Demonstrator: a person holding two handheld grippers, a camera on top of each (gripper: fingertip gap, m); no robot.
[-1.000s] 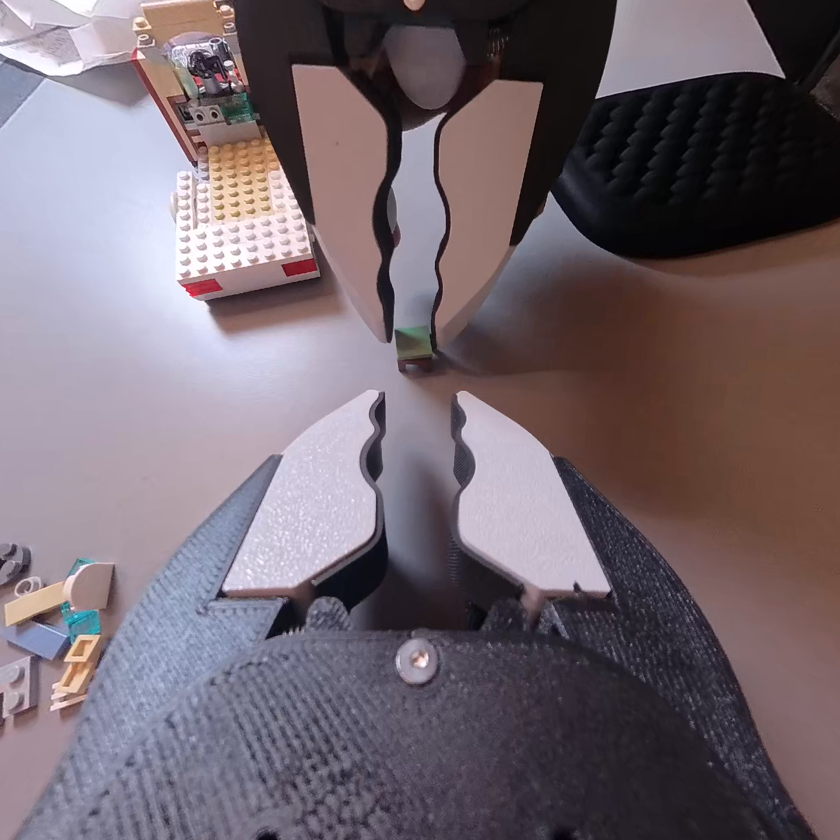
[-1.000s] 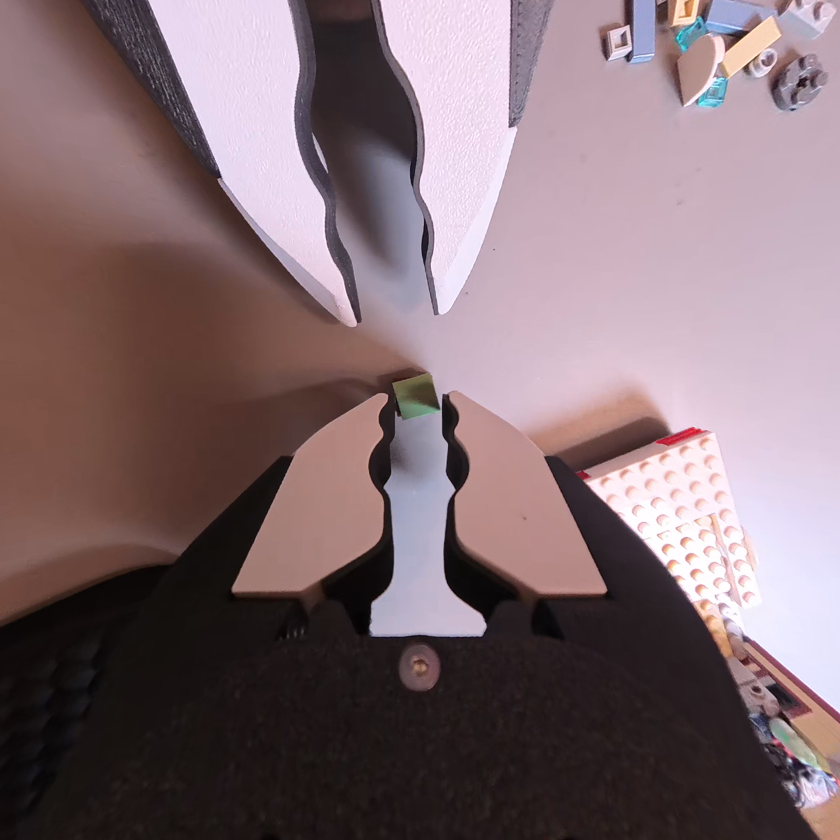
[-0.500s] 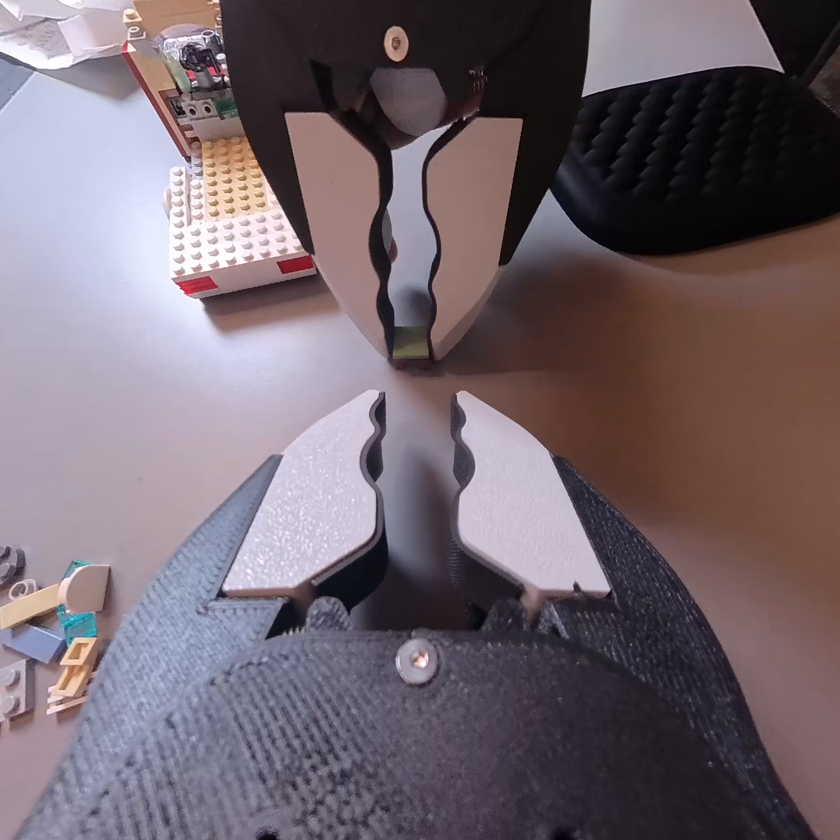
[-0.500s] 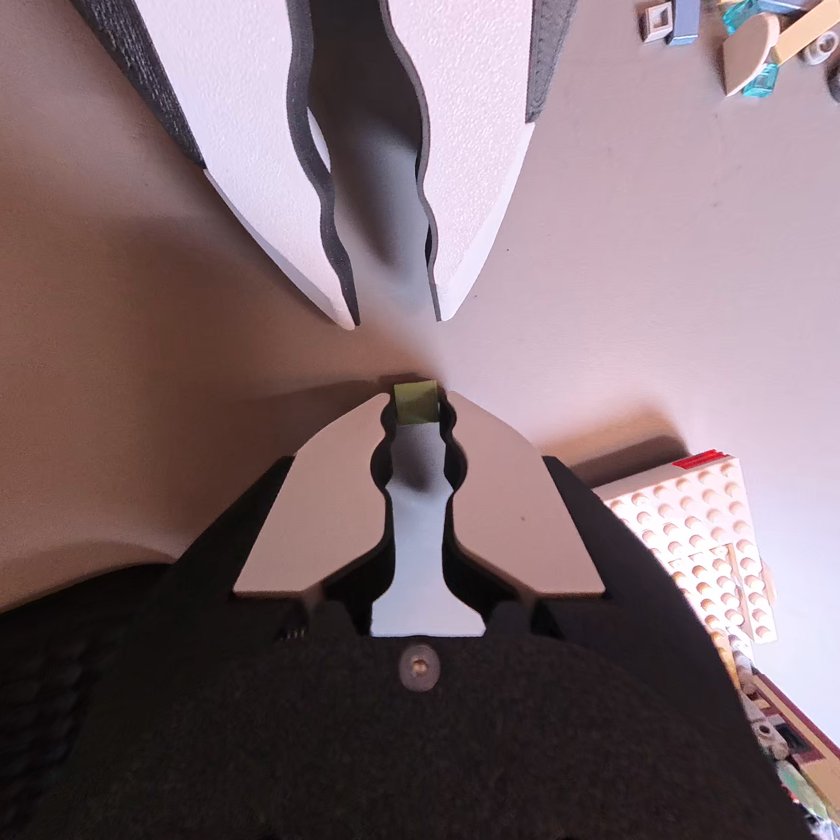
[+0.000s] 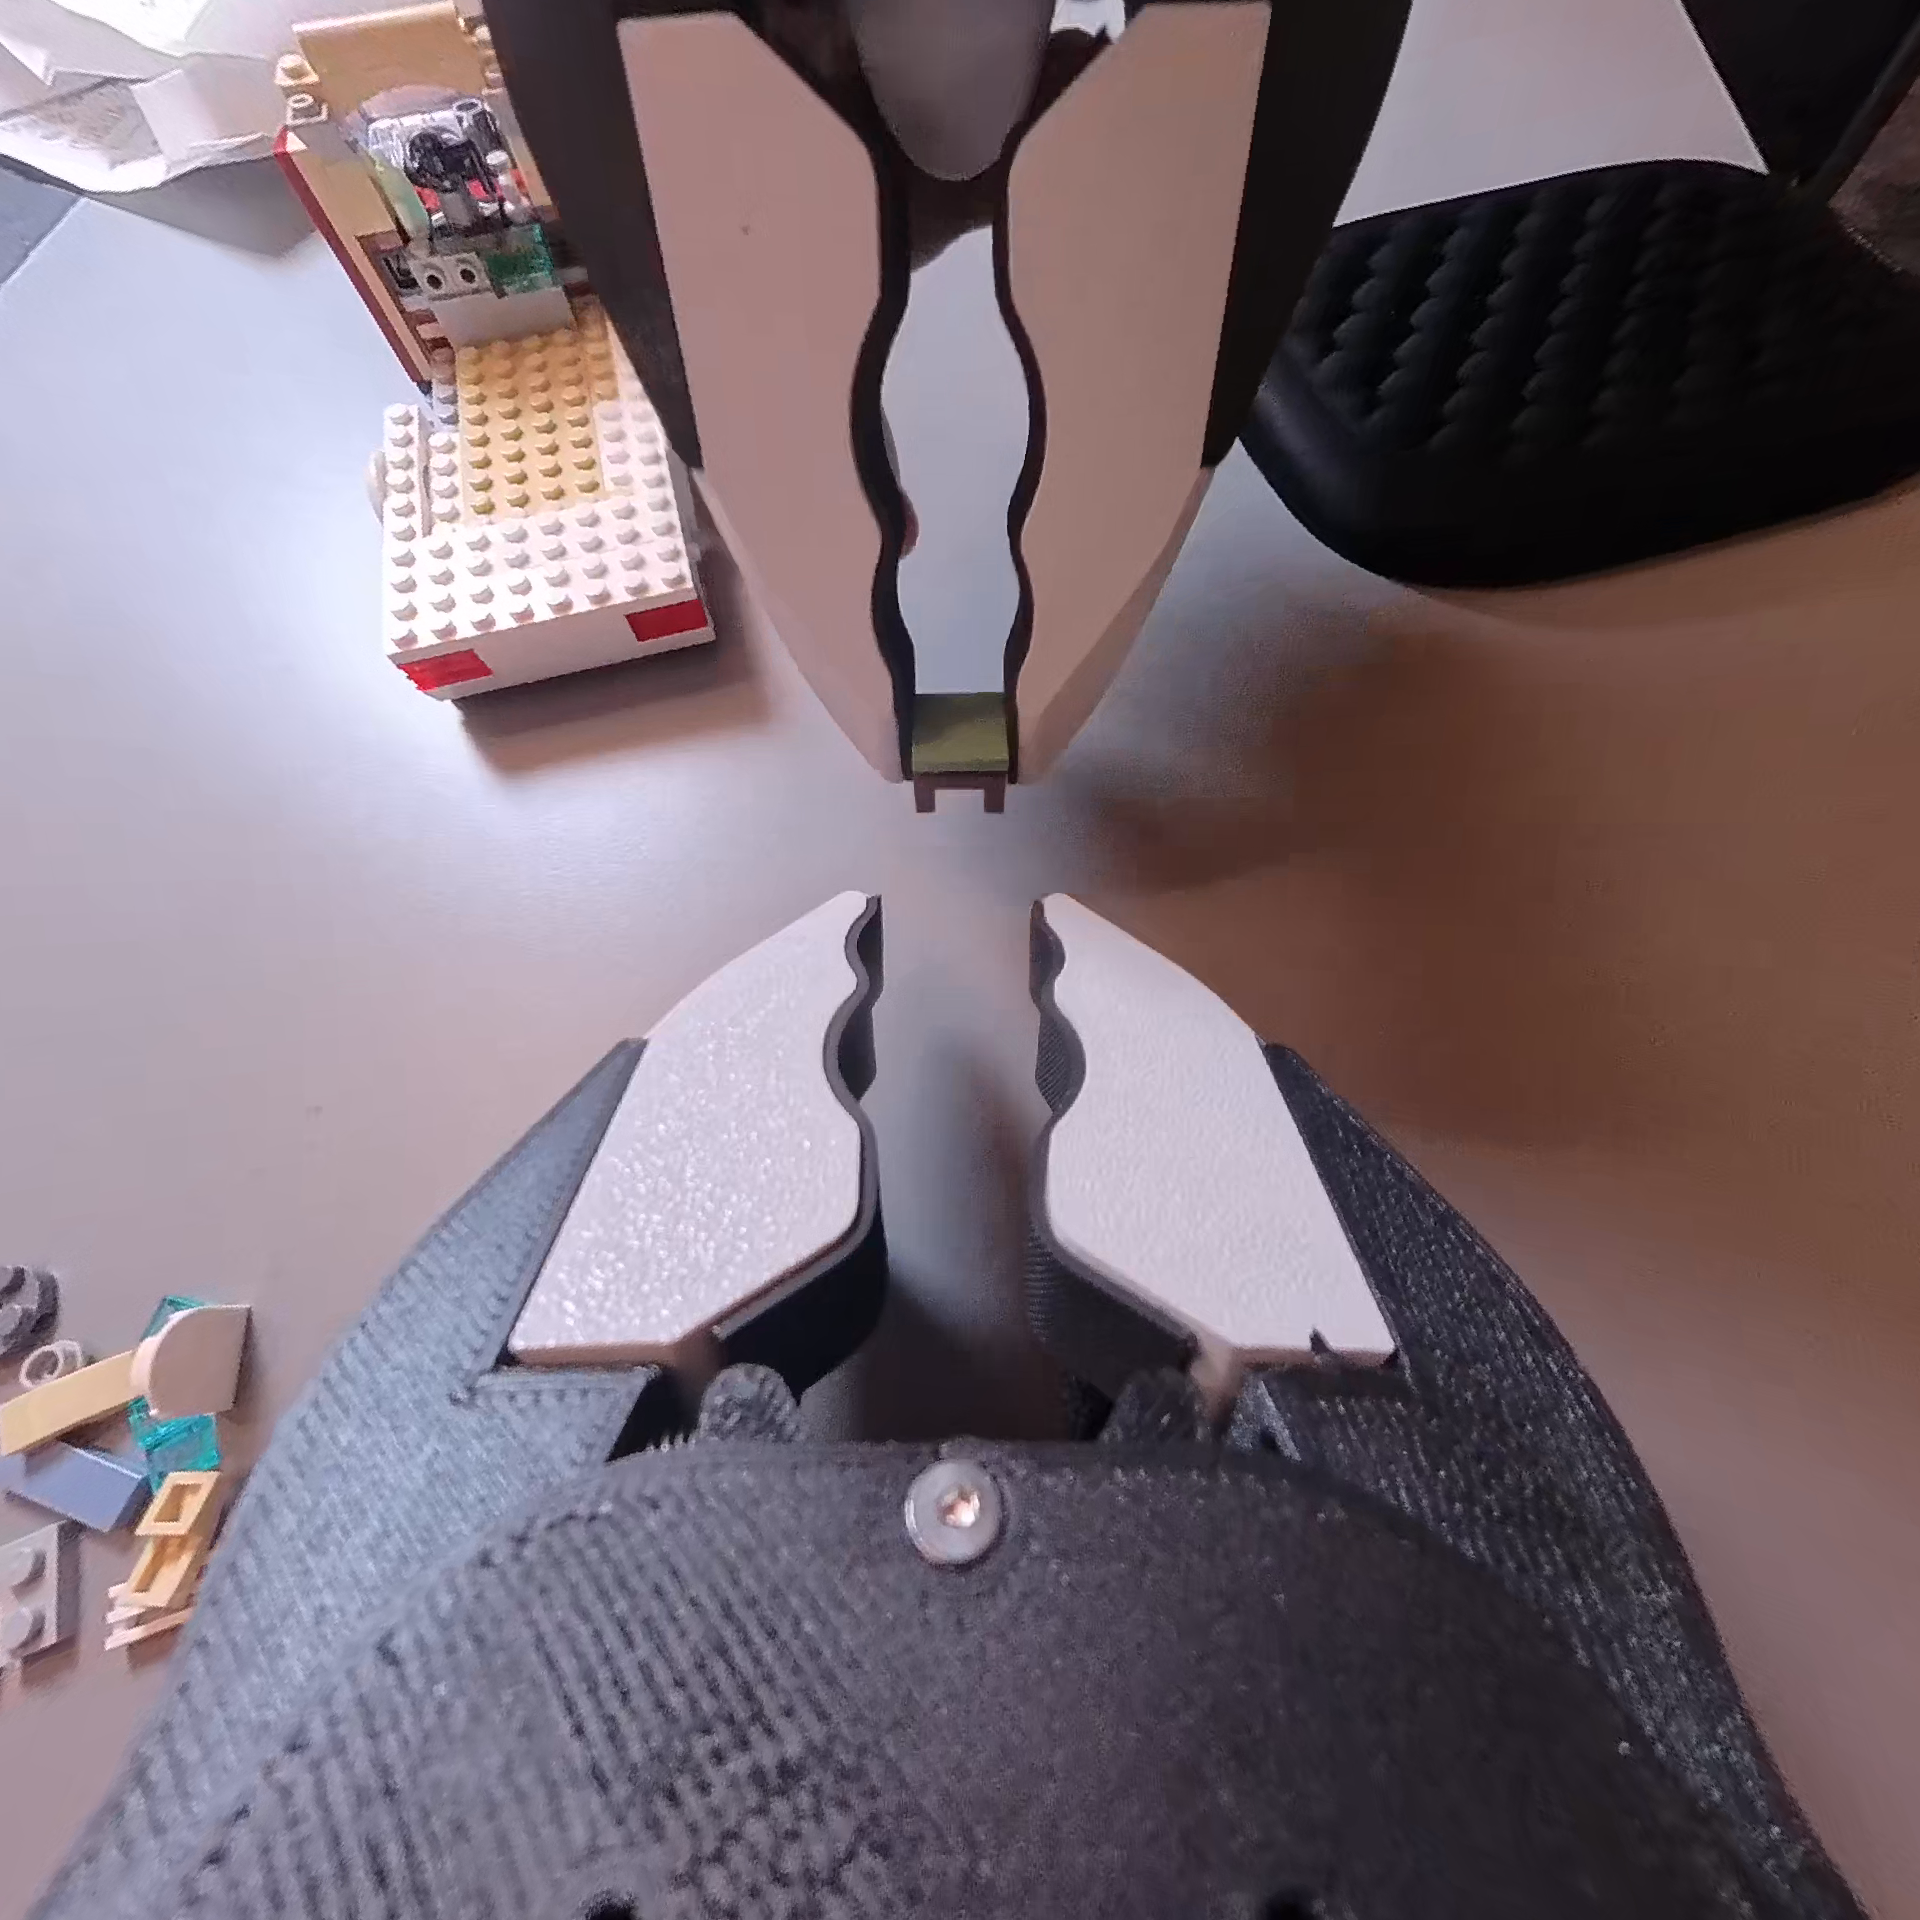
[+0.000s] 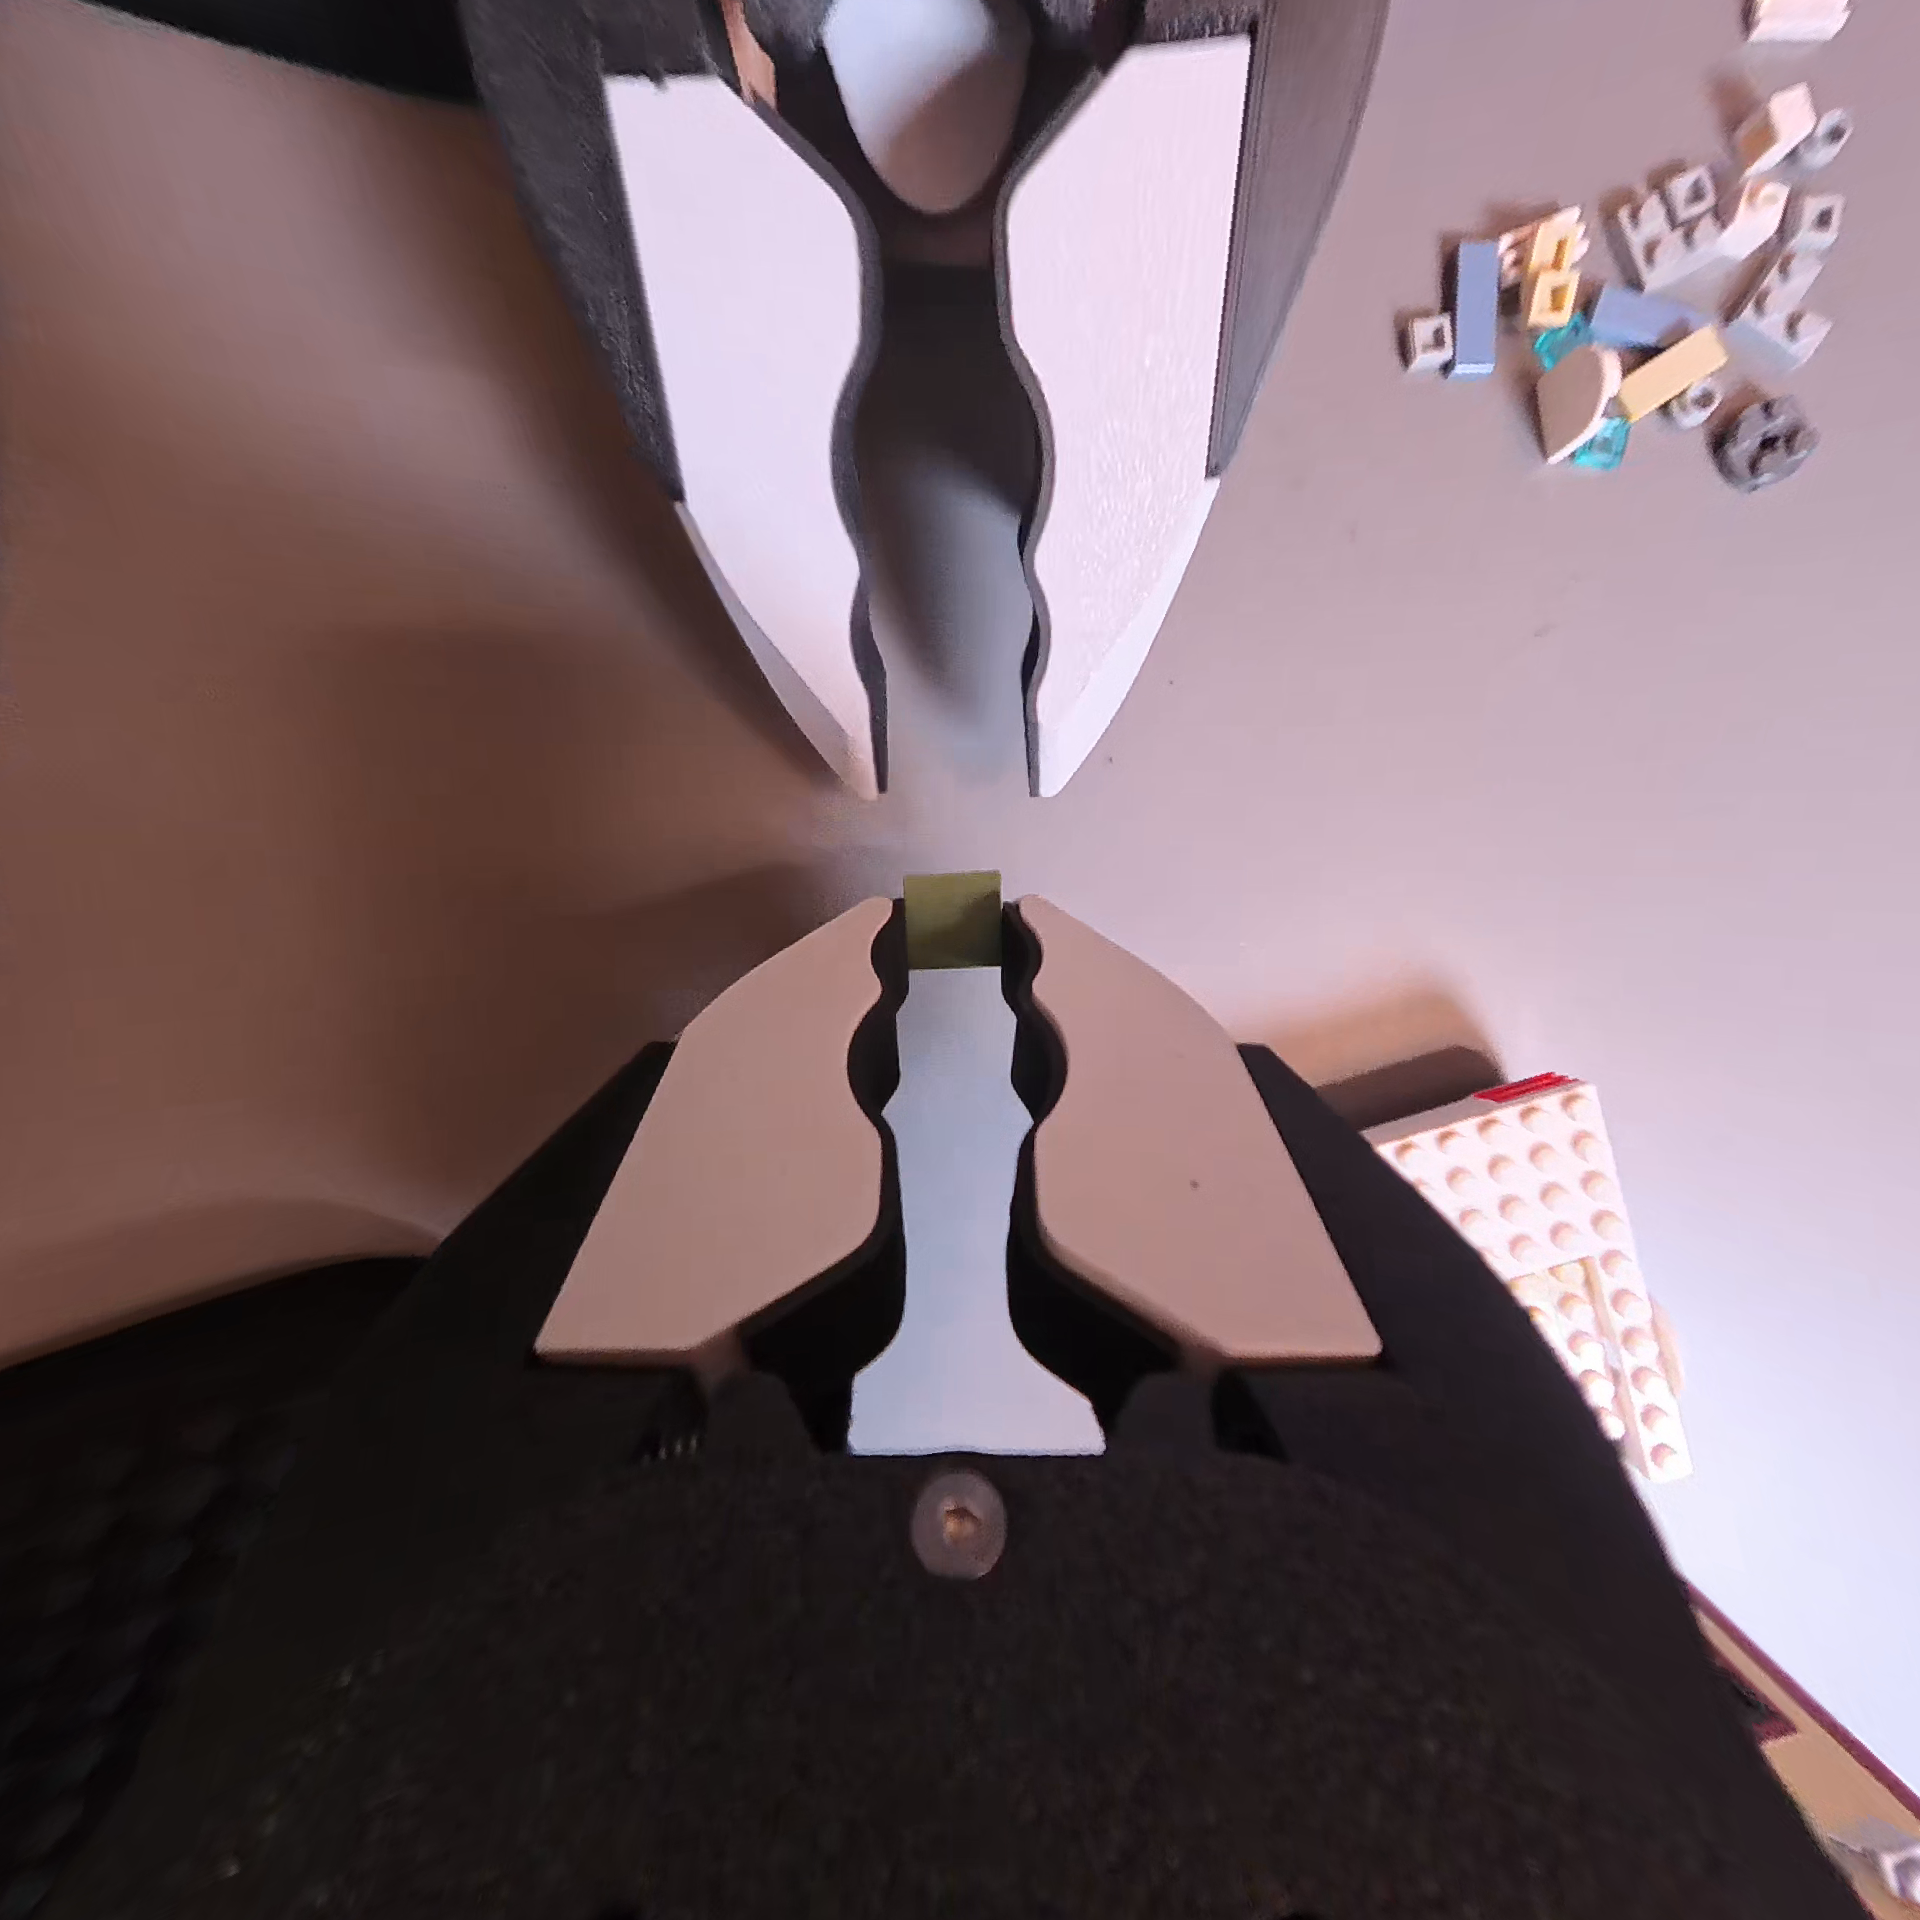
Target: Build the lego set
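My right gripper (image 6: 954,912) is shut on a small olive-green lego piece (image 6: 952,921) at its fingertips, just above the grey table. In the left wrist view the same piece (image 5: 960,736) sits between the right gripper's (image 5: 960,774) tips, with a dark brown part under it. My left gripper (image 5: 956,906) is open and empty, facing the right one tip to tip with a small gap; it also shows in the right wrist view (image 6: 956,792). The part-built white and tan lego model (image 5: 530,520) stands at the left, also in the right wrist view (image 6: 1538,1257).
A pile of loose small lego pieces (image 5: 114,1455) lies at the lower left, also seen in the right wrist view (image 6: 1662,322). A black mesh chair seat (image 5: 1600,364) is at the right past the table edge. White paper (image 5: 114,114) lies at the far left. Left and right tips are no more than a few centimetres apart.
The right gripper has closed squarely on the green piece and lifted it slightly. Both grippers have lined up tip to tip. The left gripper stays open.
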